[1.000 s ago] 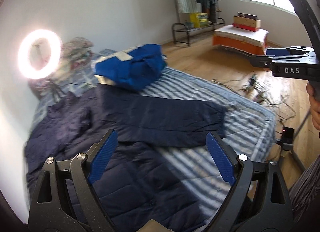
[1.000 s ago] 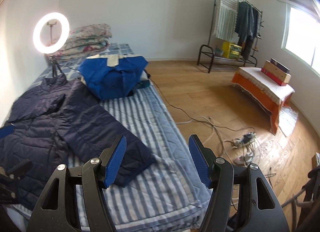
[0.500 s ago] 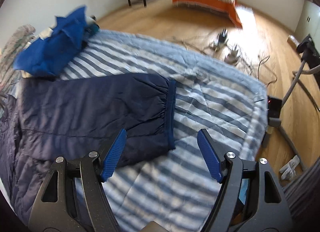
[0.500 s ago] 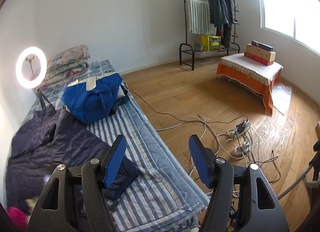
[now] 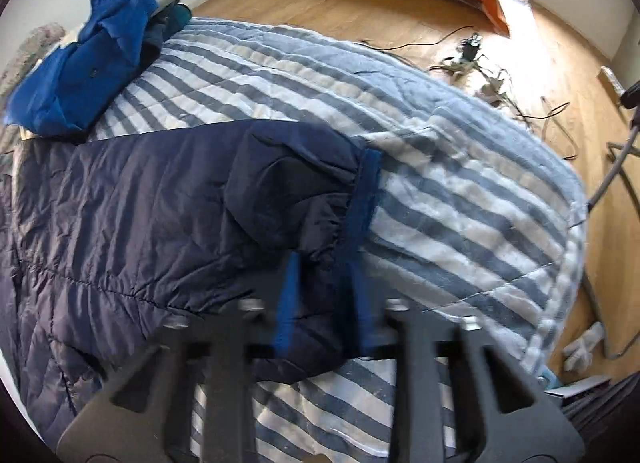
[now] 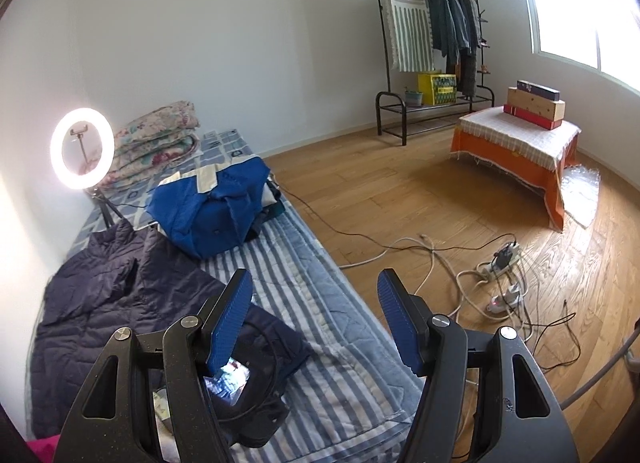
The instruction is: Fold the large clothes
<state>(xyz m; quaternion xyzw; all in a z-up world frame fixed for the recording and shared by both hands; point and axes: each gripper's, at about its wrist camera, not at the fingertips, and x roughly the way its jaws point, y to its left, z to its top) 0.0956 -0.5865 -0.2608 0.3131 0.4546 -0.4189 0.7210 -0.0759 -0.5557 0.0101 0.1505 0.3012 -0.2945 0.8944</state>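
Two views, one jacket: left tongs pinch its sleeve, right tongs hang open above the bed.

Left wrist view: the left gripper (image 5: 324,295) has its blue pads drawn narrow, clamped on the sleeve (image 5: 304,199) of the navy jacket (image 5: 132,215) near the cuff (image 5: 362,199); the pads are motion-blurred. The jacket lies on the striped quilt (image 5: 460,199), with a folded blue garment (image 5: 80,75) beyond it. Only this view shows the grip. Right wrist view: the right gripper (image 6: 316,323) stands wide apart, holding nothing, above the quilt (image 6: 332,327) edge. Only here appear the lit ring light (image 6: 82,148), clothes rack (image 6: 432,35), orange-draped table (image 6: 516,147) and floor cables (image 6: 480,275). The jacket (image 6: 112,291) spreads at left. No writing is legible in either view.
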